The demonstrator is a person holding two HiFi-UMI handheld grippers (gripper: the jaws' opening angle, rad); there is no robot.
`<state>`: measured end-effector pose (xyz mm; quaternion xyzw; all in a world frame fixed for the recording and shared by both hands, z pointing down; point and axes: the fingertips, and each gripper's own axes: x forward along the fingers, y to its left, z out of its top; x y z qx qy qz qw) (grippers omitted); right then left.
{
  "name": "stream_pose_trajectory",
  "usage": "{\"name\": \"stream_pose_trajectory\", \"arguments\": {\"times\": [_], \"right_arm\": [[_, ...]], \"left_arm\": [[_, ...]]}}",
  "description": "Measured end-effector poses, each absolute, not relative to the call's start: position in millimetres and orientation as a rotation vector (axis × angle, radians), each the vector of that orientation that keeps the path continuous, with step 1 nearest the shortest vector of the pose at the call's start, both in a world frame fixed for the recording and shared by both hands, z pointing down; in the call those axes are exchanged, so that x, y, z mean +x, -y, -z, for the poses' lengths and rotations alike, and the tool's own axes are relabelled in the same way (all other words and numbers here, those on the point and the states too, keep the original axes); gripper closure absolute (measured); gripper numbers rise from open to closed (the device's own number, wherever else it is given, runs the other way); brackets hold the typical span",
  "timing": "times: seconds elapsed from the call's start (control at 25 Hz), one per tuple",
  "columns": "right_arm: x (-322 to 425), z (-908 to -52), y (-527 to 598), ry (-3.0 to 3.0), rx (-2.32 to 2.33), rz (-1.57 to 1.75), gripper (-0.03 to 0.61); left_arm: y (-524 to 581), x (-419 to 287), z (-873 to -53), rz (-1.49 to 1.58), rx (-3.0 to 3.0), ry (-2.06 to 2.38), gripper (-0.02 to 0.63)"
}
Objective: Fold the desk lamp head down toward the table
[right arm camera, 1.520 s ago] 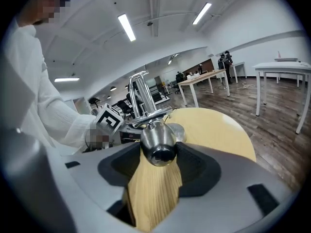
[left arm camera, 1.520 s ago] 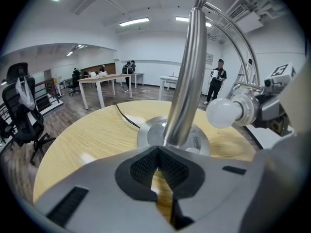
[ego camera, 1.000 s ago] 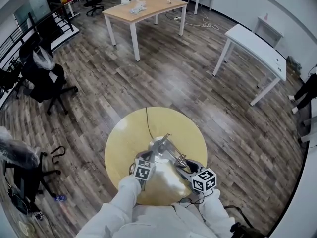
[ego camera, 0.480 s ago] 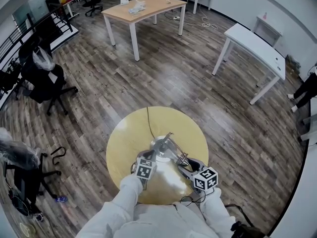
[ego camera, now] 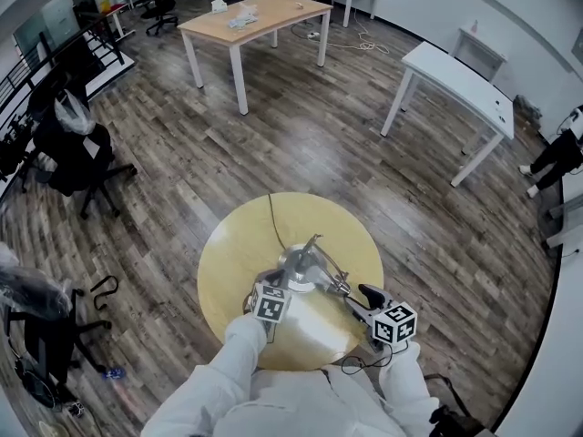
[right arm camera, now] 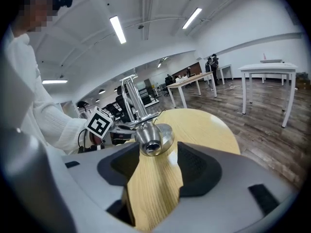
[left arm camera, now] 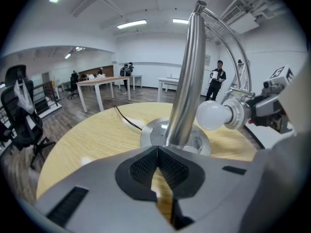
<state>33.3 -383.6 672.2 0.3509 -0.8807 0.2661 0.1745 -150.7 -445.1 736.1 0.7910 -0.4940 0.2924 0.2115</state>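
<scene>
So, left tongs point(left arm camera: 156, 152) are closed empty beside the lamp pole point(left arm camera: 187, 81); right tongs point(right arm camera: 154, 166) are held open at the lamp head point(right arm camera: 151, 140) (seemingly untouched).

A wood-topped table point(ego camera: 255, 15) with white legs is seen far across the plank floor point(ego camera: 301, 135). A long white table point(ego camera: 460, 73) is set to its right. A black office chair point(ego camera: 73, 153) is placed at the left, well apart from both.

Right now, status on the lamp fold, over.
Left gripper shut, empty, by lamp base. Right gripper open, lamp head at its tips, unclamped. Head not yet down. Path clear.
</scene>
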Motion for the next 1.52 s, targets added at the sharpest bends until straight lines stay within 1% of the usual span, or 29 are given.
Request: {"name": "stream_pose_trajectory", "arguments": {"times": [0.08, 0.2, 0.4, 0.6, 0.64, 0.72, 0.8, 0.92, 1.08, 1.52], "right_arm": [[42.1, -659.9, 380.5, 2.493, 1.1, -0.734, 0.35], [43.9, -622.8, 378.3, 2.544, 1.272, -0.683, 0.35], [28.0, -554.4, 381.5, 2.558, 1.516, -0.473, 0.351], [17.8, -544.0, 364.2, 2.382, 1.704, -0.325, 0.36], [16.8, -548.0, 359.2, 2.345, 1.743, -0.33, 0.395], [14.6, -564.1, 347.6, 2.273, 1.793, -0.381, 0.549], [5.5, -588.0, 335.4, 2.233, 1.771, -0.48, 0.568], [-19.7, -619.3, 319.8, 2.232, 1.68, -0.621, 0.568], [-37.5, -630.3, 308.8, 2.238, 1.629, -0.641, 0.568], [-7.9, -619.4, 308.2, 2.217, 1.663, -0.579, 0.568]], "left_arm": [[444.9, -158.3, -721.5, -0.78, 2.205, 1.45, 0.611], [439.0, -162.4, -689.1, -0.64, 2.233, 1.52, 0.611], [407.7, -164.4, -632.4, -0.392, 2.194, 1.53, 0.612], [365.7, -157.3, -602.2, -0.291, 2.152, 1.535, 0.611], [357.6, -155.5, -598.8, -0.284, 2.155, 1.53, 0.612], [340.8, -152.0, -595.7, -0.271, 2.148, 1.512, 0.612], [323.9, -147.8, -600.0, -0.284, 2.124, 1.48, 0.612], [301.3, -139.7, -616.7, -0.365, 2.094, 1.416, 0.612], [282.9, -134.3, -625.7, -0.404, 2.092, 1.389, 0.612], [277.0, -158.1, -617.8, -0.338, 2.04, 1.496, 0.612]]}}
